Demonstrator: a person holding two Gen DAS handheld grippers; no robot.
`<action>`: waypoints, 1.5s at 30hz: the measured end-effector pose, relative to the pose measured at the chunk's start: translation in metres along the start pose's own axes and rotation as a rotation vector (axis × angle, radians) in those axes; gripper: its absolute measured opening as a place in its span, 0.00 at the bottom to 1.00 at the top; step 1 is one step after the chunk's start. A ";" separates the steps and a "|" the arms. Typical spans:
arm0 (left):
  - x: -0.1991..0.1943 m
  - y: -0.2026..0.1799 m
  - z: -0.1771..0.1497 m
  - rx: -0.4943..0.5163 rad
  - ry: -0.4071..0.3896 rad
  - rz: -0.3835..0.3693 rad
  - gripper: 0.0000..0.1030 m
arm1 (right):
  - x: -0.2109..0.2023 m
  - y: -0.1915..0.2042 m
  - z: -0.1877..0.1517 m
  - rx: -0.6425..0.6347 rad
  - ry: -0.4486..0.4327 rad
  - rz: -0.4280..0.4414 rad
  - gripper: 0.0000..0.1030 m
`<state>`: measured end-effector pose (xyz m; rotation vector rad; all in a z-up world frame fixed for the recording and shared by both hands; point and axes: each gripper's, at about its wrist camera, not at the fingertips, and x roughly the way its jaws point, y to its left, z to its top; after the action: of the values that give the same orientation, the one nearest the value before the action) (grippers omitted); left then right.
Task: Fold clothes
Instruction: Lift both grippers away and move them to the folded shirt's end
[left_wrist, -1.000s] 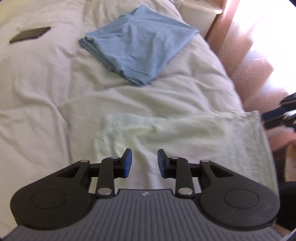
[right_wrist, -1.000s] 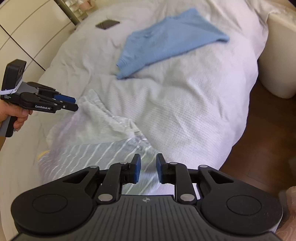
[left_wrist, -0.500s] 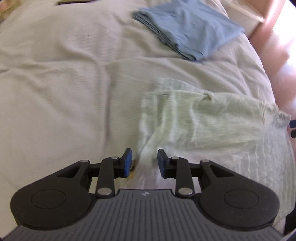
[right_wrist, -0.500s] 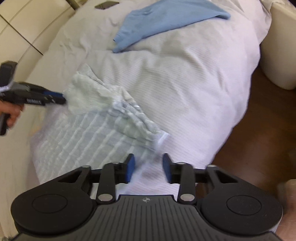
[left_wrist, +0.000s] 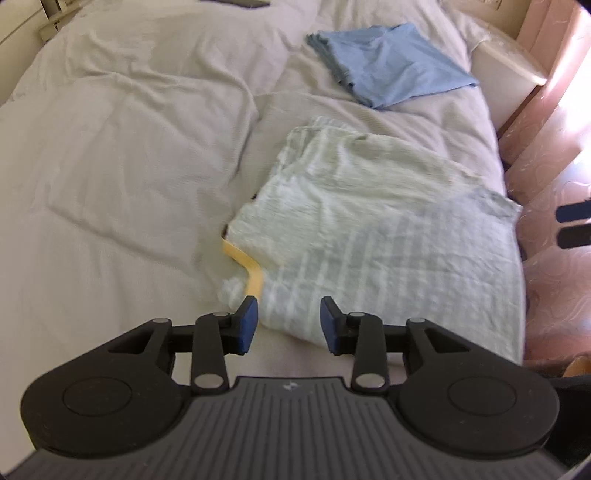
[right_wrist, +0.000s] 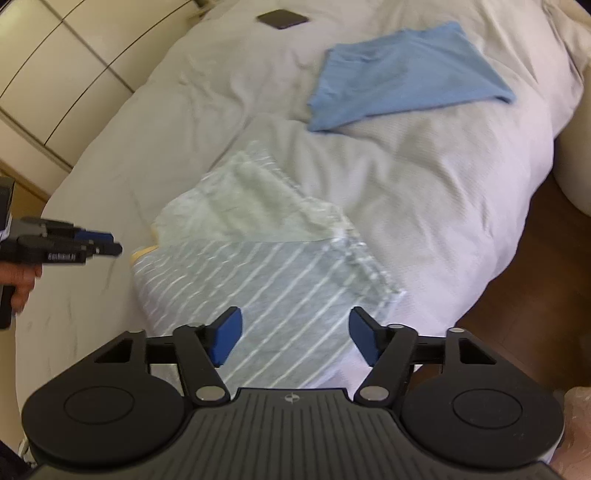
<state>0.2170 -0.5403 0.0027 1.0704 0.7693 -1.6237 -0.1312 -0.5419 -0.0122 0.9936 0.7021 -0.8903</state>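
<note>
The right hand-held gripper (right_wrist: 294, 338) stands released, its jaws spread wide after just opening, nothing between the blue pads; below it lies the striped garment (right_wrist: 273, 266), half folded on the bed (right_wrist: 443, 192). The left hand-held gripper (left_wrist: 289, 325) is also released, jaws part open and just widened a little, hovering clear above that garment's near edge beside a yellow strip (left_wrist: 245, 266). A folded blue garment (left_wrist: 391, 62) rests at 1 o'clock of the striped one, well apart.
</note>
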 end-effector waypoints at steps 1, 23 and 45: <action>-0.008 -0.003 -0.005 0.000 -0.020 -0.002 0.31 | -0.004 0.007 -0.002 -0.010 -0.006 -0.007 0.72; -0.171 0.006 -0.138 -0.133 -0.278 -0.019 0.98 | -0.130 0.182 -0.101 0.011 -0.157 -0.224 0.87; -0.182 0.001 -0.140 -0.059 -0.284 -0.015 0.98 | -0.137 0.188 -0.116 0.073 -0.157 -0.219 0.88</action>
<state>0.2761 -0.3476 0.1119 0.7713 0.6323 -1.7090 -0.0422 -0.3446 0.1313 0.9106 0.6563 -1.1793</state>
